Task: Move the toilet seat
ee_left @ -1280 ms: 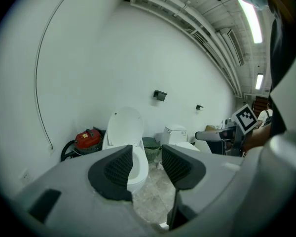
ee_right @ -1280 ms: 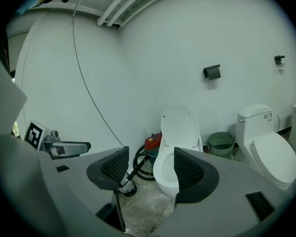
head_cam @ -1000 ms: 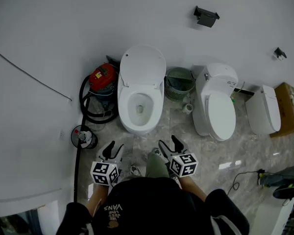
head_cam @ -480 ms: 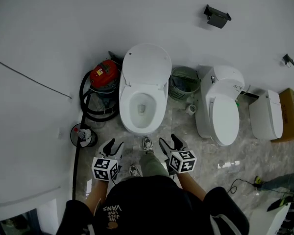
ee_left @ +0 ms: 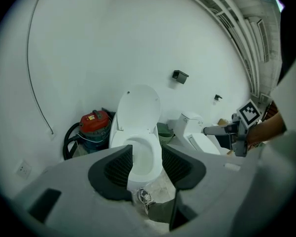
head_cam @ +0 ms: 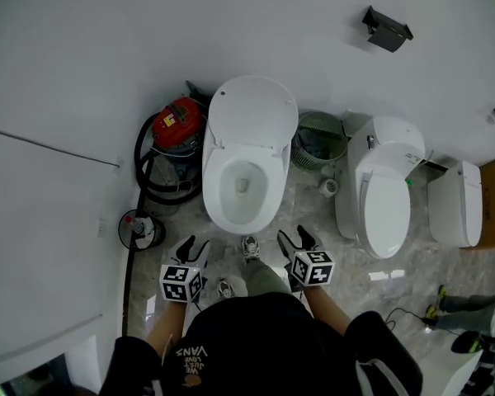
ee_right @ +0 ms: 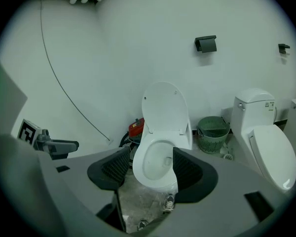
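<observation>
Both held just in front of the toilet (head_cam: 223, 213): left gripper (head_cam: 196, 243) and right gripper (head_cam: 291, 236), jaws apart and empty. Toilet seat (head_cam: 252, 114) tipped up at the toilet's back, well apart from either.

Both arms reach forward and low; left gripper (head_cam: 193, 247) has jaws apart, nothing between the pads; right gripper (head_cam: 292, 236) sits to its right, well apart and about level, jaws also apart and empty; both grippers point forward, away from the body; a marker cube (head_cam: 181, 283) behind each pair of jaws faces upward; left forearm (head_cam: 158, 334) and right forearm (head_cam: 323, 308) bare; one shoe (head_cam: 249, 247) lies between the two grippers.
</observation>
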`<state>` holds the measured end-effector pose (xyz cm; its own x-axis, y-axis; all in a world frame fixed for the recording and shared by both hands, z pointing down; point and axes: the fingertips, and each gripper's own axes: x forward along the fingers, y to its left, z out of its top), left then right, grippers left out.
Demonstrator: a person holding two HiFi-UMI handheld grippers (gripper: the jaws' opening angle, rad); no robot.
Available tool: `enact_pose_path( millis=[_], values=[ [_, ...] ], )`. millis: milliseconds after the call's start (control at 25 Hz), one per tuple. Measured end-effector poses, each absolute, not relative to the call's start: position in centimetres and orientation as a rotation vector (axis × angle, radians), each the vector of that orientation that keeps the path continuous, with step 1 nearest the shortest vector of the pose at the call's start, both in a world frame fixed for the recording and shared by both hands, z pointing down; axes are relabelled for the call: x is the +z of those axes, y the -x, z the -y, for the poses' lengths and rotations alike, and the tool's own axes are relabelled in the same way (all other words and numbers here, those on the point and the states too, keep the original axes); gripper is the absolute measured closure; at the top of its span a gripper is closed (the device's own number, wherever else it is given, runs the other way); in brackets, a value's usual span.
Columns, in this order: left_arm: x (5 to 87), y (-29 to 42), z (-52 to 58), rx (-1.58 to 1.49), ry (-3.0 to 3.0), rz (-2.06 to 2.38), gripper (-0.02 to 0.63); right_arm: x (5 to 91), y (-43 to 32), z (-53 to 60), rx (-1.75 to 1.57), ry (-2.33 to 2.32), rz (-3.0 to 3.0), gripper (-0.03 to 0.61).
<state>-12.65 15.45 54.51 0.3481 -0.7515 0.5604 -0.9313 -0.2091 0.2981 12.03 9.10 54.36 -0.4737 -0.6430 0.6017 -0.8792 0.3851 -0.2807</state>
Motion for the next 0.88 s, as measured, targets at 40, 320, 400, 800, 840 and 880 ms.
enact_pose_path(
  millis=[40,320,400,800,840,880],
  values=[
    [54.8,12.7,-14.8,0.396,-2.014,1.463,0.431,54.8,-12.2,-8.5,0.818,-1.316,2.246,0.321],
    [57.9,12.8,-10.0,0.430,-1.946,1.458,0.430,58.8,-13.3,-4.5,0.875,-1.289,2.184,0.321],
    [58.8,12.7,-8.9,0.448,-1.922,1.456,0.431,59.8,-13.6,-3.6,0.903,-1.278,2.166,0.321],
    [64.5,12.2,-7.1,0.548,-1.760,1.449,0.431,66.0,-14.3,-0.6,1.018,-1.141,2.077,0.322],
    [65.1,12.3,-6.9,0.547,-1.745,1.450,0.430,66.7,-14.2,-0.4,1.021,-1.120,2.070,0.321],
    [65.7,12.3,-6.7,0.541,-1.727,1.450,0.430,67.4,-14.2,-0.3,1.025,-1.096,2.062,0.319]
  ],
)
